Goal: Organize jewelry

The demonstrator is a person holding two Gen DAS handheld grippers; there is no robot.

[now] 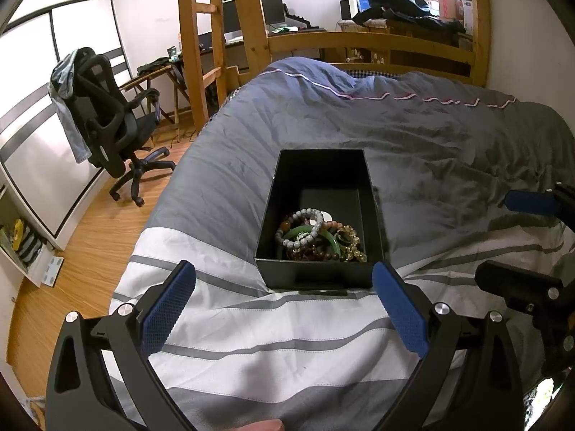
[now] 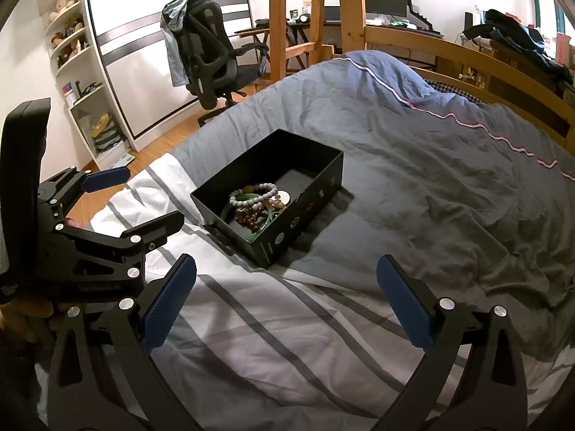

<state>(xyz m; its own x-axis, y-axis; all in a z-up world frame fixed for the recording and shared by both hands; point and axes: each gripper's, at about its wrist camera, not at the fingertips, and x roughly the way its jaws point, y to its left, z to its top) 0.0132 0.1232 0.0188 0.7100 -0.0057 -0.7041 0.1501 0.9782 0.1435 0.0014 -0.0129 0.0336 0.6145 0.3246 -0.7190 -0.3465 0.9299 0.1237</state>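
Black cardboard box (image 1: pixel 320 215) on a rumpled grey quilt (image 1: pixel 431 136) half-hides tangled beaded bracelets (image 1: pixel 316 237). Both left tongs (image 1: pixel 284 309) and right tongs (image 2: pixel 287 305) gape apart, empty.

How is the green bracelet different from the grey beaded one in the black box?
The green bracelet is one smooth, solid ring; the grey beaded bracelet is a string of many small round beads. The green one lies lower in the pile, while the grey one rests on top, crossing over it. Both are round and sit tangled together at one end of the black box.
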